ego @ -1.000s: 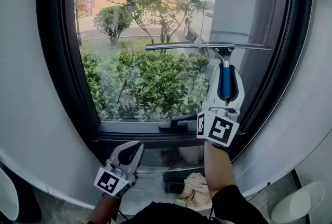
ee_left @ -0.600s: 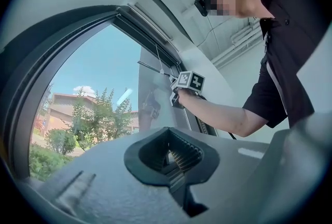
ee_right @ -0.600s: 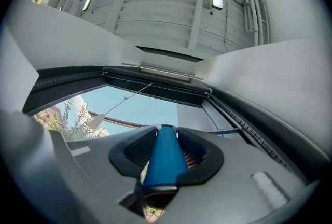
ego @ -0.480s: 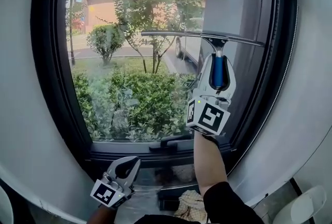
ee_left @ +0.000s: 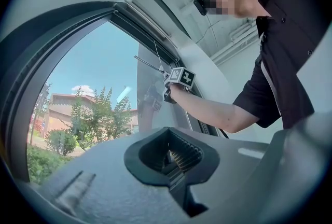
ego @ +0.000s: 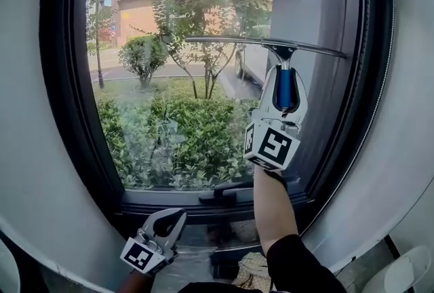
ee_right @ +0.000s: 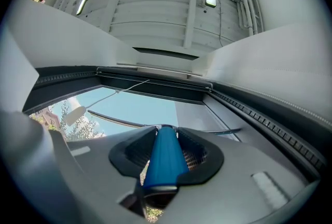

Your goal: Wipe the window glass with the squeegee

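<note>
The squeegee (ego: pixel 283 57) sits against the window glass (ego: pixel 169 115) at one o'clock (blade crosswise, handle down), its blue handle pinched by the right gripper (ego: pixel 285 85). At seven o'clock, the left gripper (ego: pixel 169 220) hangs pressed together, empty.

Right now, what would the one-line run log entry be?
right gripper: shut on squeegee handle | blade: across upper window glass | left gripper: shut, empty, held low
</note>
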### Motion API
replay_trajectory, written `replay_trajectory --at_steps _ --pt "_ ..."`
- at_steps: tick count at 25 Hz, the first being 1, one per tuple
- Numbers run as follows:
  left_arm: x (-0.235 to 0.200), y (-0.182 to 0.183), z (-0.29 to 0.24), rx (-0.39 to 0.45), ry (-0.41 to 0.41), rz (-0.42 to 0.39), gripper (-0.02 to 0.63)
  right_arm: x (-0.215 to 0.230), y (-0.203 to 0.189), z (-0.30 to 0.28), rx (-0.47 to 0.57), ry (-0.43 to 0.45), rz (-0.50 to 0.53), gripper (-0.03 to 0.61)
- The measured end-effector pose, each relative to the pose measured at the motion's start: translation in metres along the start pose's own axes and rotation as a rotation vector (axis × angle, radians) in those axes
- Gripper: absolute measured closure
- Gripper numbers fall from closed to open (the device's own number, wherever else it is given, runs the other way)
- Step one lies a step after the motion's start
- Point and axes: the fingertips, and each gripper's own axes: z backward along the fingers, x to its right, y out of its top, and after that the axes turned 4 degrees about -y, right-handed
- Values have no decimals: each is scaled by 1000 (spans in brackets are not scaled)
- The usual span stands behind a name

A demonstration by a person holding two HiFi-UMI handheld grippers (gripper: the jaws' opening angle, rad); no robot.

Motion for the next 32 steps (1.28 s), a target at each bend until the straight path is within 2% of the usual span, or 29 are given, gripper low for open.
replay_trajectory --at_steps 6,32 --pt "0 -6 1 -8 -7 14 615 0 -4 -1 -2 -7 -31 443" --pt "12 -21 9 -39 -30 59 615 4 -19 37 -68 18 6 443"
